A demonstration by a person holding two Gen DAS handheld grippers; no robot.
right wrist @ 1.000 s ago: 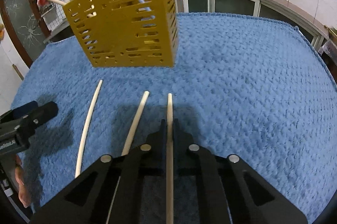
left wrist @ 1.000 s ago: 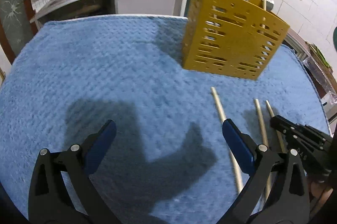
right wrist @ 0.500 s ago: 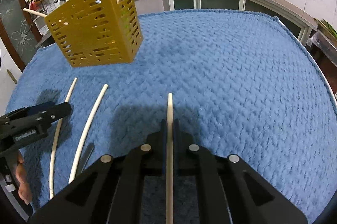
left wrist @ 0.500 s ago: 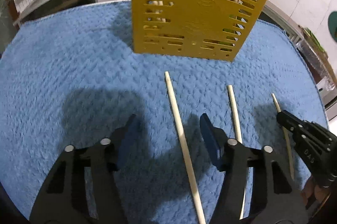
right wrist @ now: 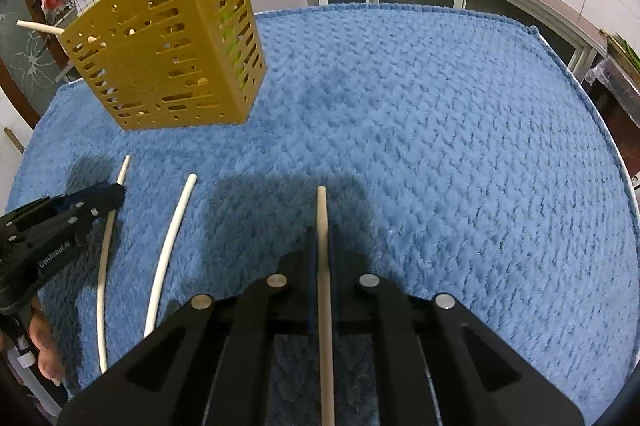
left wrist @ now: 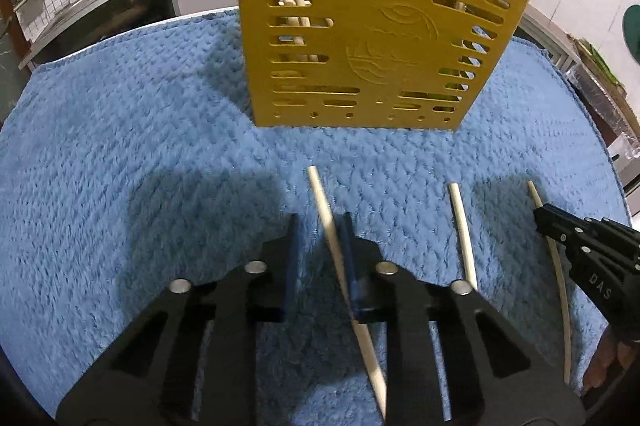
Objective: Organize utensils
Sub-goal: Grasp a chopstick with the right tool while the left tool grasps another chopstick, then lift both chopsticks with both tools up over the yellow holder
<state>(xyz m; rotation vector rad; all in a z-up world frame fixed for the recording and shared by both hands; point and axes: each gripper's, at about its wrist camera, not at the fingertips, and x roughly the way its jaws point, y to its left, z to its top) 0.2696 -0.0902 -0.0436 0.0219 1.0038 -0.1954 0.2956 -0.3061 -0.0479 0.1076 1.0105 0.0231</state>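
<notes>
Holder: yellow slotted utensil holder [left wrist: 368, 38] is standing upright on the blue towel [left wrist: 120, 154], toward its far edge; chopsticks and a fork are poking up inside it.
Left gripper: left gripper [left wrist: 320, 226] is pointing down at the towel, its jaws having just been closing around the leftmost chopstick [left wrist: 328, 222]; a narrow gap is showing on the left side, and the chopstick is lying against the right blue pad [left wrist: 352, 258], so a full grip is not yet showing.
Leftmost chopstick: it is lying on the towel in front of the holder, its far tip aiming at the holder's base.
Middle chopstick [left wrist: 462, 230]: it is lying loose on the towel between the two grippers, apart from both.
Right gripper: right gripper [right wrist: 321, 238] is clamping tight on a third chopstick [right wrist: 322, 210], which is running straight out between its pads.
Third chopstick: it is sitting nearer the towel's right edge, its far tip sticking out beyond the fingertips.
Person: fingers [right wrist: 44, 350] are wrapping the left gripper's handle at the near left edge.
</notes>
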